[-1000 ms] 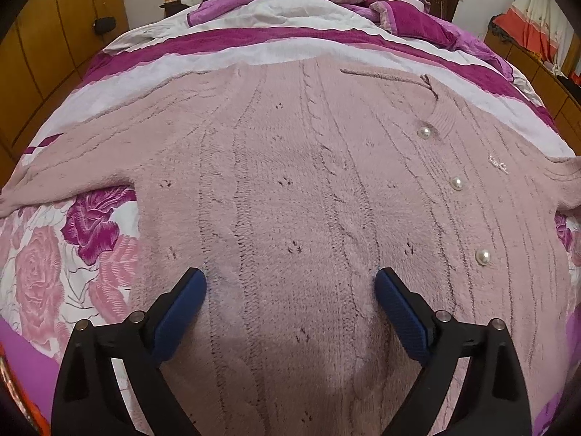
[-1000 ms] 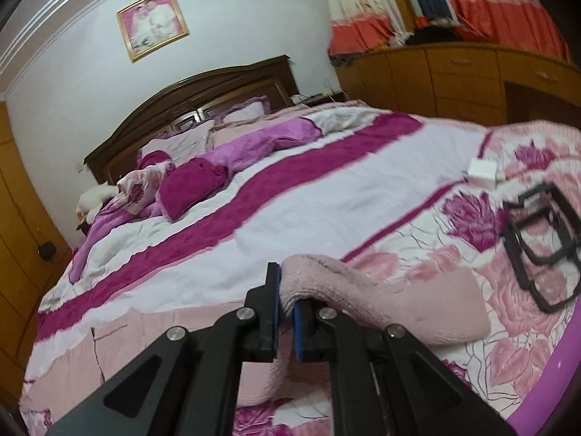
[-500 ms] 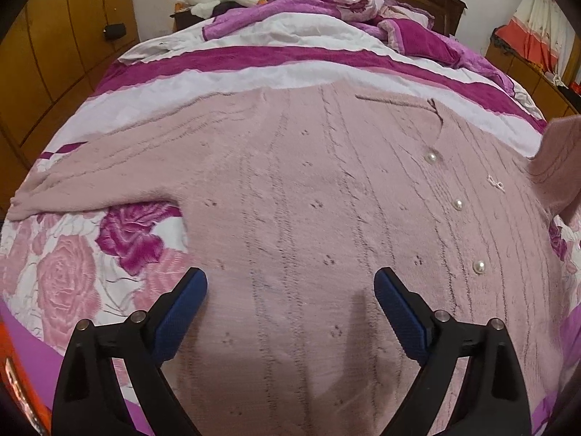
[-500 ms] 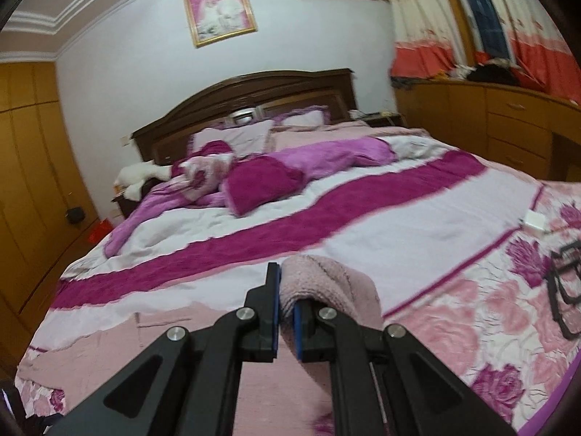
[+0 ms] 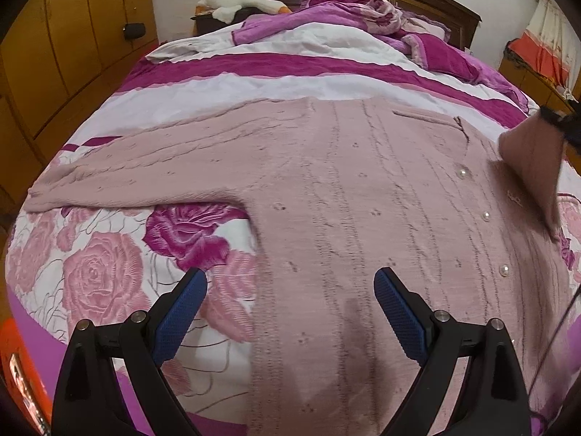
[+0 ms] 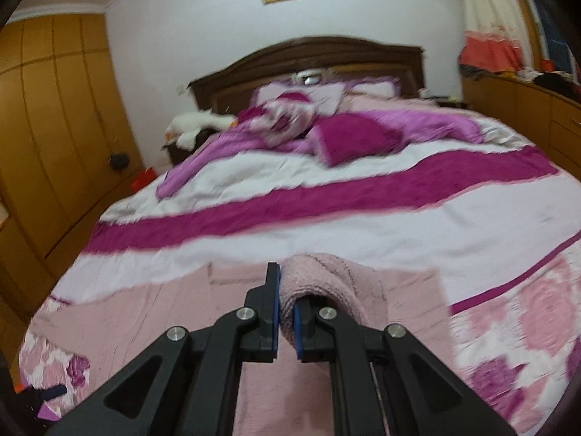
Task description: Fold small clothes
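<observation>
Covering the bed is a rose-printed spread with magenta stripes; wooden wardrobes stand at the upper left, a dark headboard at top. One pink cable-knit cardigan lies flat at centre, three pearl buttons showing (right of centre). The left hand-held gripper hovers wide apart. The right hand-held gripper pinches one sleeve, lifted.

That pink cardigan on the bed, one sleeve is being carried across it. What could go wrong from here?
1. The right hand-held gripper pinches only the end of the sleeve, so the fuzzy knit might slip out.
2. The left hand-held gripper hangs open above the cardigan, pinning nothing; the body could drag and wrinkle.
3. The sleeve may land bunched over the pearl buttons.
</observation>
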Available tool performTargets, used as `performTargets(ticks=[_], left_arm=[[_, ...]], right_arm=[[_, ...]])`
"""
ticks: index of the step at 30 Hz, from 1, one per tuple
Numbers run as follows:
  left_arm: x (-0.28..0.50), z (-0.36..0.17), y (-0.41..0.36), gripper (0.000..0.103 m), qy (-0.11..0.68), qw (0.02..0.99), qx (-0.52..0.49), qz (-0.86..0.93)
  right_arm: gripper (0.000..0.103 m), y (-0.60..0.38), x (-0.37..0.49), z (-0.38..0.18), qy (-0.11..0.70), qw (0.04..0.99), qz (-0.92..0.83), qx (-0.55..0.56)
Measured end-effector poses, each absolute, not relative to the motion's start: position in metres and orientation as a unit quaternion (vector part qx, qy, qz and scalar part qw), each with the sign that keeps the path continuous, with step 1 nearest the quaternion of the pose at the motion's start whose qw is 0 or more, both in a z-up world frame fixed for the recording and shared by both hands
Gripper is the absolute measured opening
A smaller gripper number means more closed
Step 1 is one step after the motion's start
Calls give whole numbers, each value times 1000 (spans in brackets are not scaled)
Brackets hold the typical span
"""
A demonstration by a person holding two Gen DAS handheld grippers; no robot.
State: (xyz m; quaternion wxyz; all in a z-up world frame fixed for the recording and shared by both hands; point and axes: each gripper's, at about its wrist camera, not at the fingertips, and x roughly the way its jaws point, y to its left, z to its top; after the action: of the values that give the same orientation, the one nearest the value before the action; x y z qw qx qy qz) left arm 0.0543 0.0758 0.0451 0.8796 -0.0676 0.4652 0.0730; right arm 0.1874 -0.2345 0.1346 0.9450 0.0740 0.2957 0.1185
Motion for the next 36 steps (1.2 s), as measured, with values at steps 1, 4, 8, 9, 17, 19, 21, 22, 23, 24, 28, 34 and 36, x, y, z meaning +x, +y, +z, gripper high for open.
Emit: performTargets(ticks=[1, 4, 8, 9, 17, 19, 21, 22, 23, 24, 28, 34, 36], left_arm=[[54, 44, 78, 75, 465, 879, -70, 74], [53, 41, 85, 75, 466, 878, -77, 75], [52, 37, 92, 75, 468, 876, -82, 79], [52, 37, 93, 75, 468, 876, -83, 80], [53, 33, 99, 75, 470, 874, -92, 82], [52, 34, 99, 75, 469, 875, -91, 81], [51, 37, 97, 75, 465, 877, -90, 78], [51, 39, 96, 75, 463, 878, -88, 77], [51, 41, 95, 75, 462, 880, -87, 76], [50, 44, 93, 75, 459, 881, -85, 74], [49, 53, 86, 75, 452, 886, -80, 66], [51, 70, 67, 75, 443, 893, -66, 46], [54, 76, 57, 75, 440, 895, -58, 36]], right_arm=[[6, -222, 189, 124, 306, 941, 127, 68], [6, -197, 193, 97, 332, 930, 146, 55], [9, -165, 198, 58, 373, 912, 165, 36], [10, -160, 198, 51, 380, 909, 167, 32], [52, -140, 201, 20, 415, 888, 196, 19], [61, -136, 199, 22, 418, 884, 207, 17], [61, -134, 195, 25, 422, 882, 210, 16], [61, -135, 192, 28, 423, 881, 213, 17], [61, -136, 188, 31, 424, 879, 218, 23], [61, -139, 185, 34, 426, 878, 220, 26], [61, -155, 168, 49, 430, 871, 234, 44], [61, -188, 138, 79, 415, 874, 248, 50], [61, -202, 131, 88, 405, 879, 245, 58]])
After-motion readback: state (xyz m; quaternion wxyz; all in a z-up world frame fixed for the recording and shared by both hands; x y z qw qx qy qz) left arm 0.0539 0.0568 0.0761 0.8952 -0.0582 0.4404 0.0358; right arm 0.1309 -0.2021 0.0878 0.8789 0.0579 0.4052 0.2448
